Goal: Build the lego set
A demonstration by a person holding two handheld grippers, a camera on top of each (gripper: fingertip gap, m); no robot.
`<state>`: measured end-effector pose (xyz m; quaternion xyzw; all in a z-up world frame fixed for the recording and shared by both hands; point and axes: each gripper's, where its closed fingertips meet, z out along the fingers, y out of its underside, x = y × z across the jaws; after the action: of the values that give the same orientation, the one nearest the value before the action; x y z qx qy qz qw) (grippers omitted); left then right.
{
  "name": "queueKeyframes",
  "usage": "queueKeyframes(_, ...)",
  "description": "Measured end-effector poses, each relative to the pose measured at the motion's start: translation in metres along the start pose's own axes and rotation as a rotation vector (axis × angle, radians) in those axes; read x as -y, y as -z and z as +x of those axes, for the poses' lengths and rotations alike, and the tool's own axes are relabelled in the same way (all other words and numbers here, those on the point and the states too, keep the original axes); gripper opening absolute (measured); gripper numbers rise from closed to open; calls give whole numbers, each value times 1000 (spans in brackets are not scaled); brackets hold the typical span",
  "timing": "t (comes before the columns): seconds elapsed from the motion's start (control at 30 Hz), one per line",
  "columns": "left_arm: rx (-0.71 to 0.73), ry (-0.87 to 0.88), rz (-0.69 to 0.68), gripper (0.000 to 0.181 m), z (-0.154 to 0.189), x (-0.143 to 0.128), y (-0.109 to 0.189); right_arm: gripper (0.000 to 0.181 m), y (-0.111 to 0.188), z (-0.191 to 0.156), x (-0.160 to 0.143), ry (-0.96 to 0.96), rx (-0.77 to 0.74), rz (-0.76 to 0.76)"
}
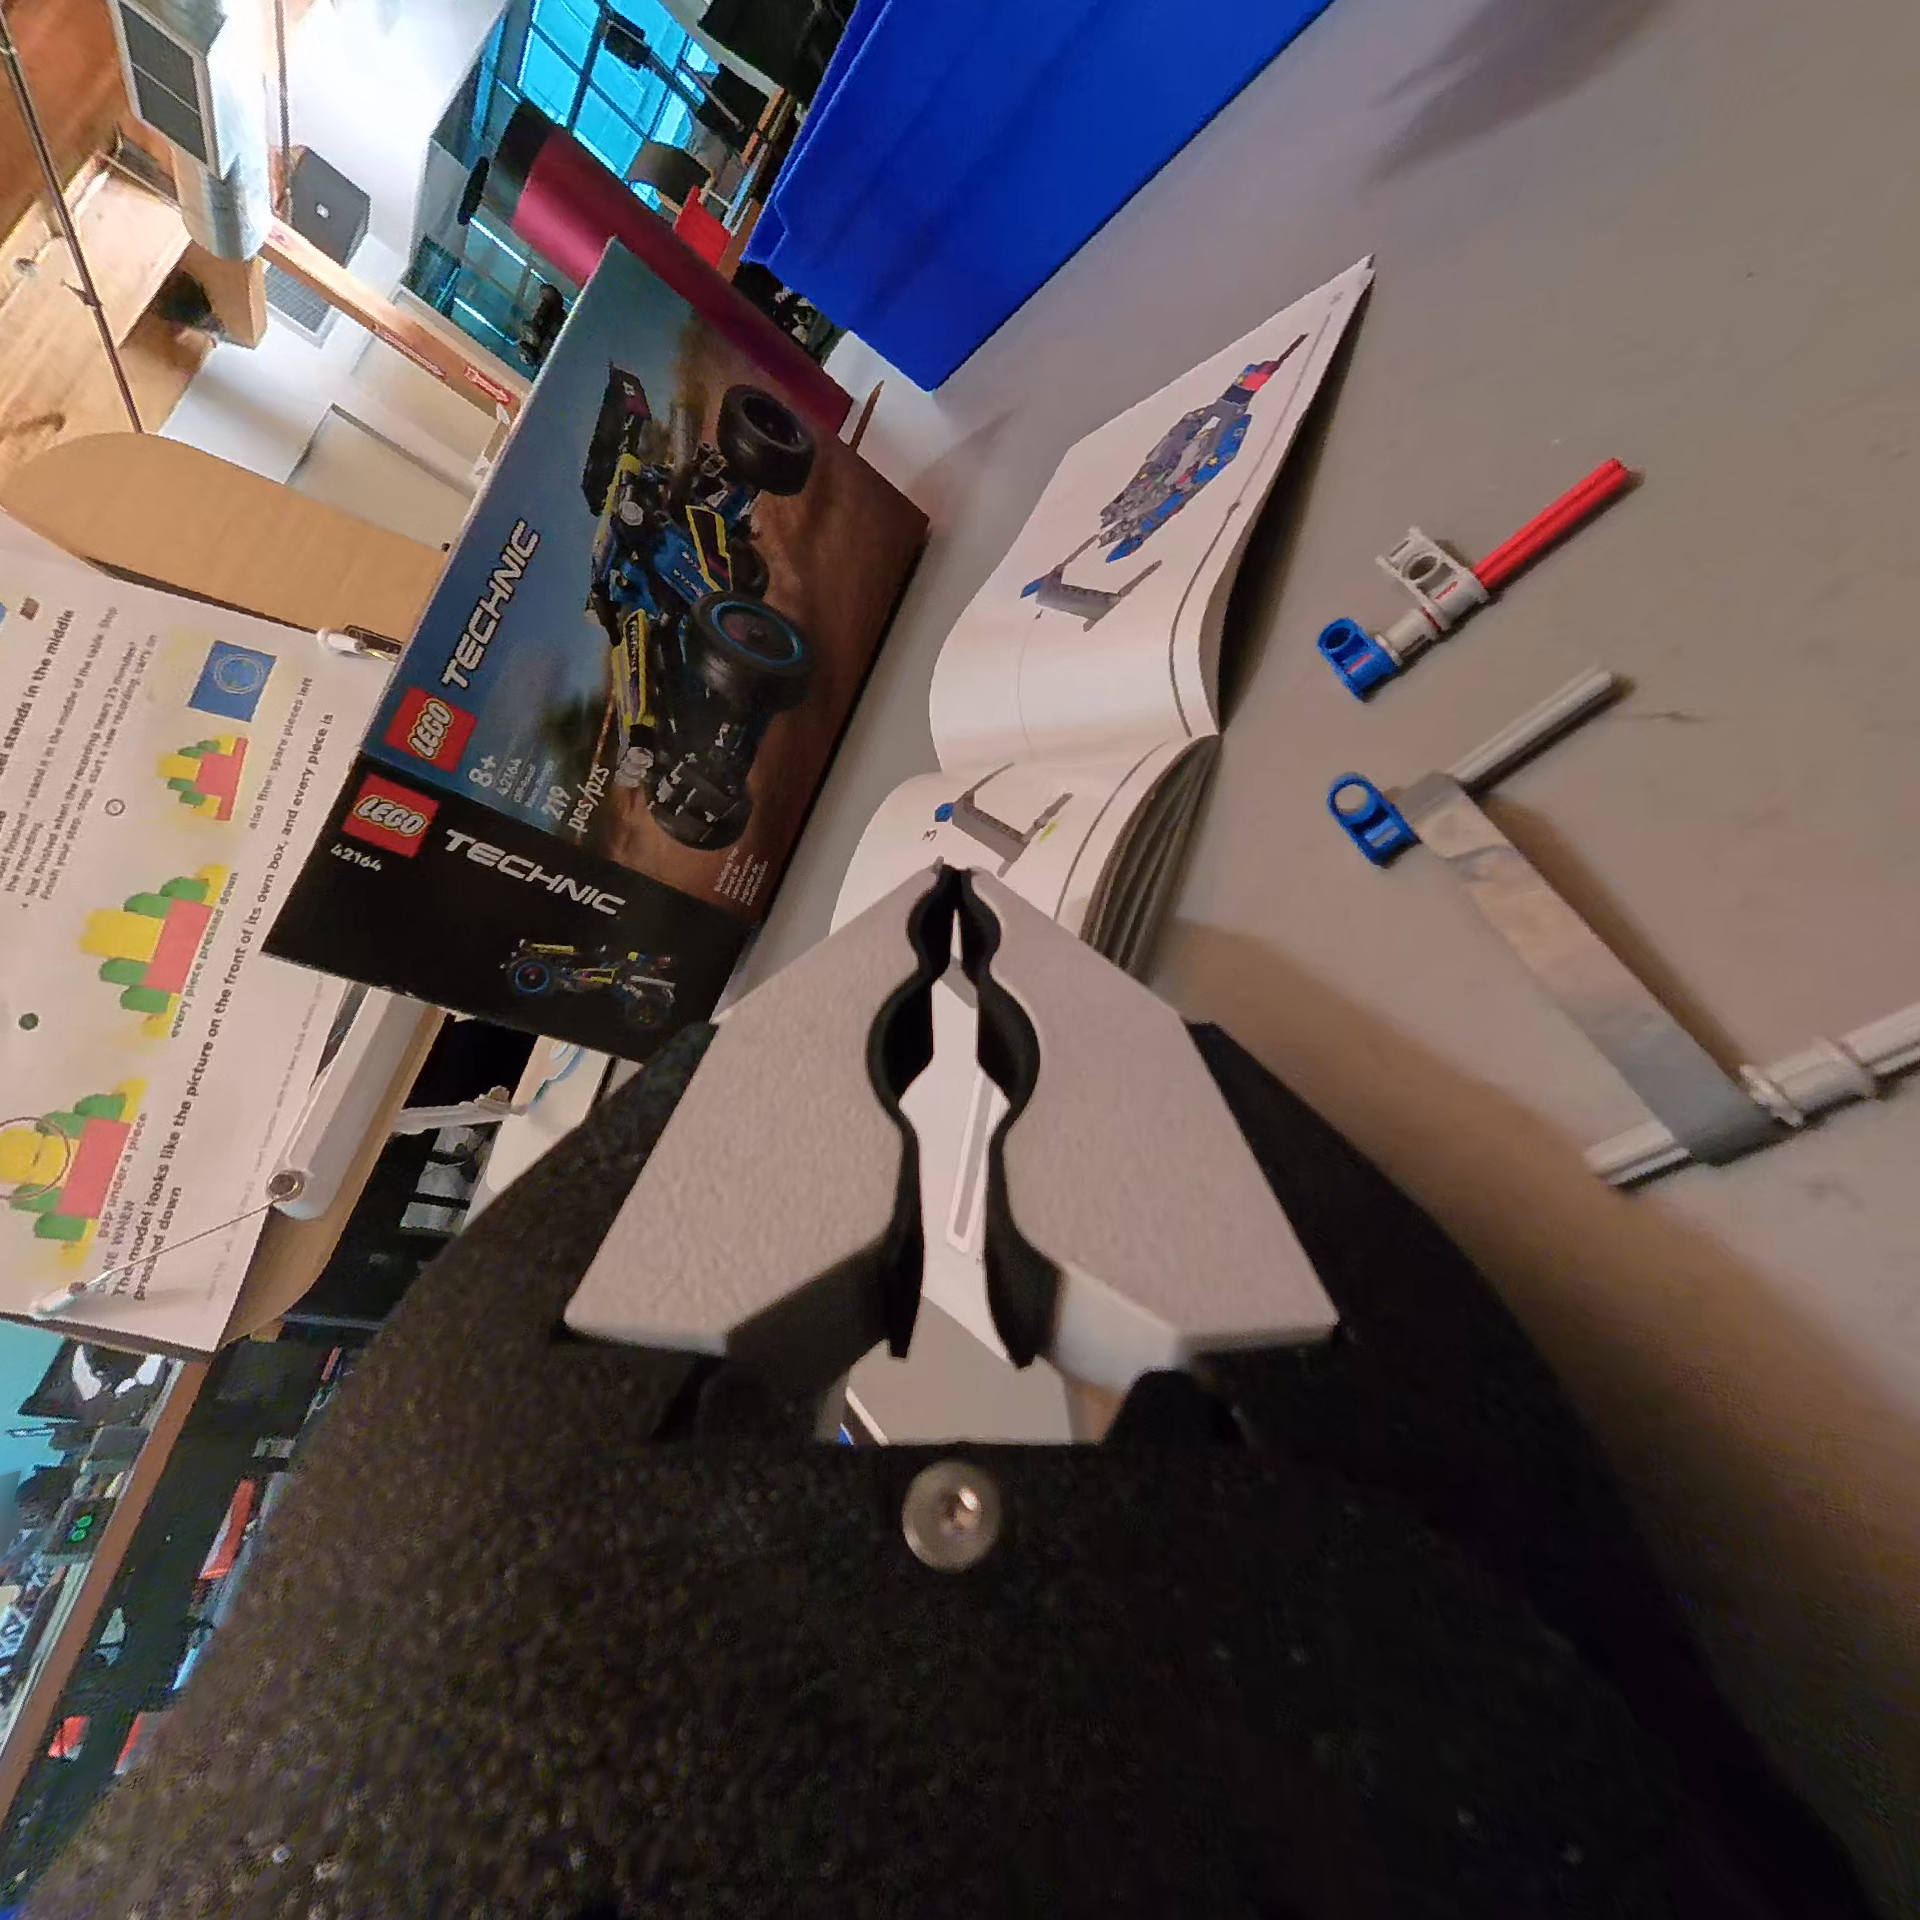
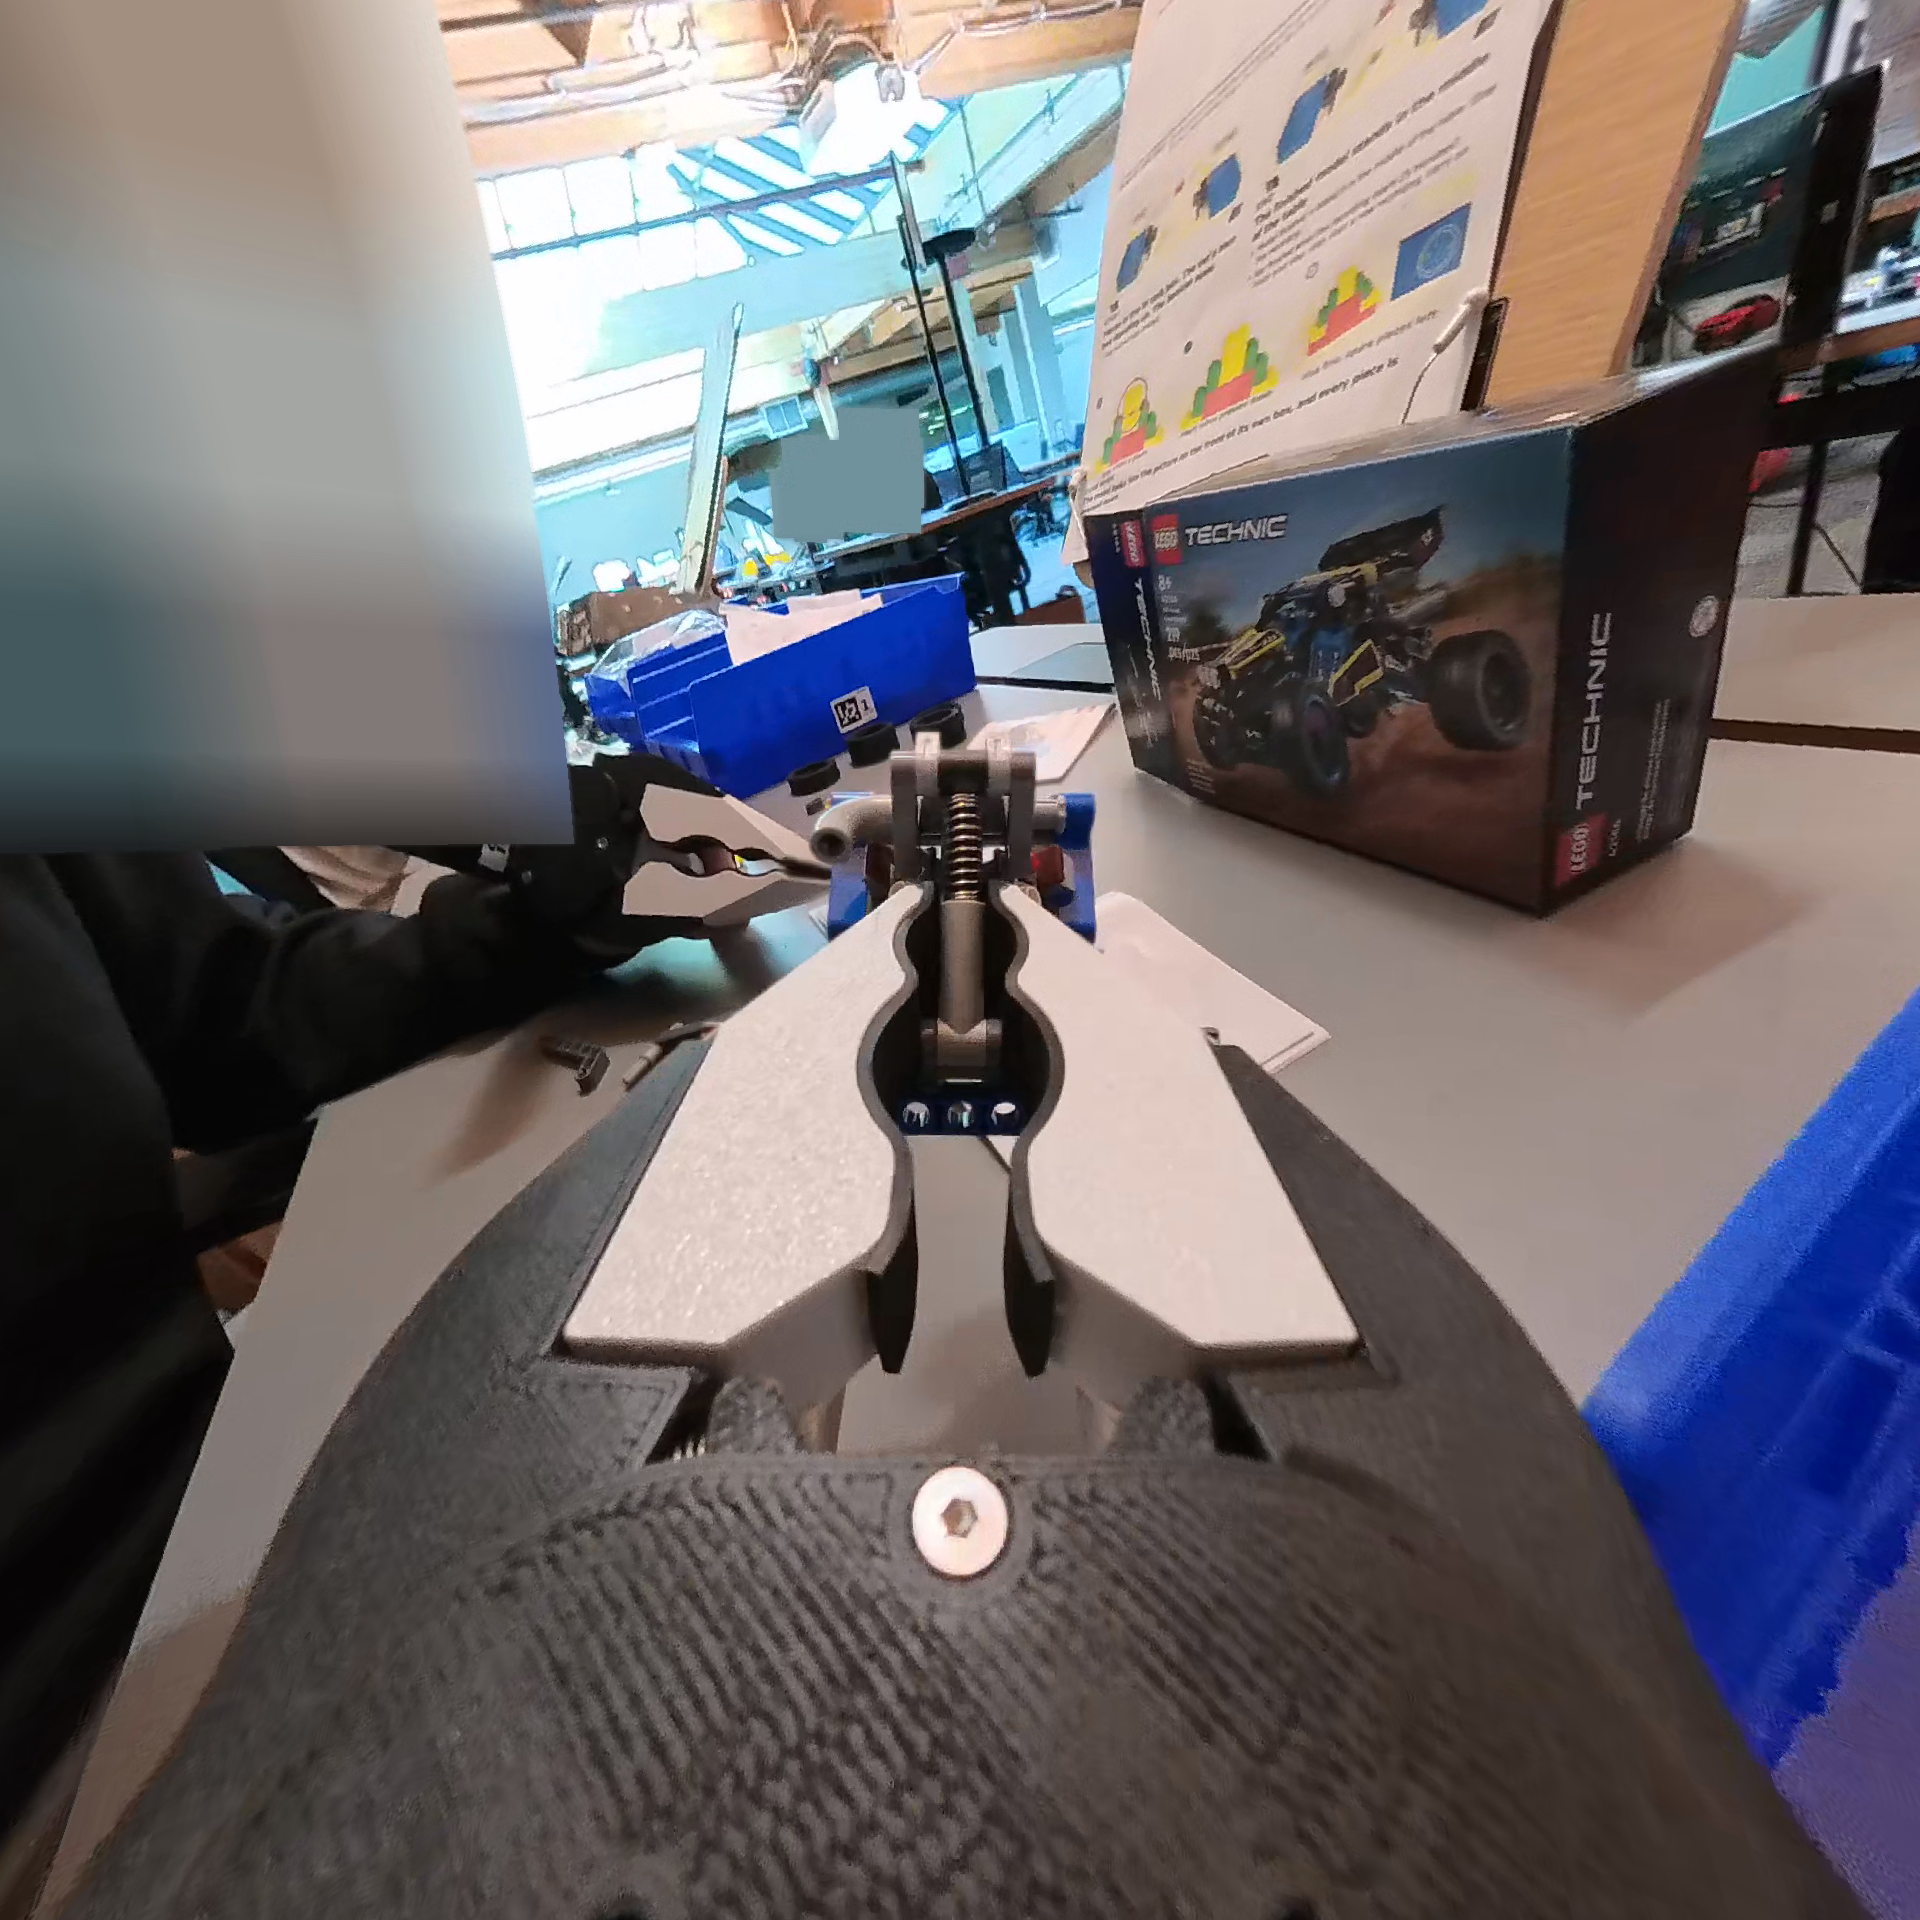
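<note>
Clamped in the right gripper: a half-built model, with jaws pinching the grey shock strut and its spring just ahead of the tips, and a small blue beam with three holes sitting back in the round hollow between the fingers. Best kept firm but not crushing, since the spring section looks likely to twist under side load; better held level and steady so a new part can be pushed on squarely. Beyond the tips, blue frame pieces and a grey curved tube on the same model. Off to one side, the left gripper, seen farther away with its jaws slightly apart, close beside the model but apparently not touching it. From its own camera, the left gripper nearly closed, tips almost meeting, nothing between them. Just past those tips, the open booklet; beyond it, the box standing on the table. To the side, loose parts: a red rod joined to grey and blue connectors, and a grey rod with a blue connector, well apart from both jaws. Worth checking the page before picking.
</note>
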<state>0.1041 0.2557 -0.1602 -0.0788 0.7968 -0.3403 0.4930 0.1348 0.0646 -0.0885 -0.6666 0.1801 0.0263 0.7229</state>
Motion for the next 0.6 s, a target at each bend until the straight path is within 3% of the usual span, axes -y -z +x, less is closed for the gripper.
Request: queueKeyframes(0.6,-9,-33,5,0,3,1,0,5,0,1,-1,-28,-2,6)
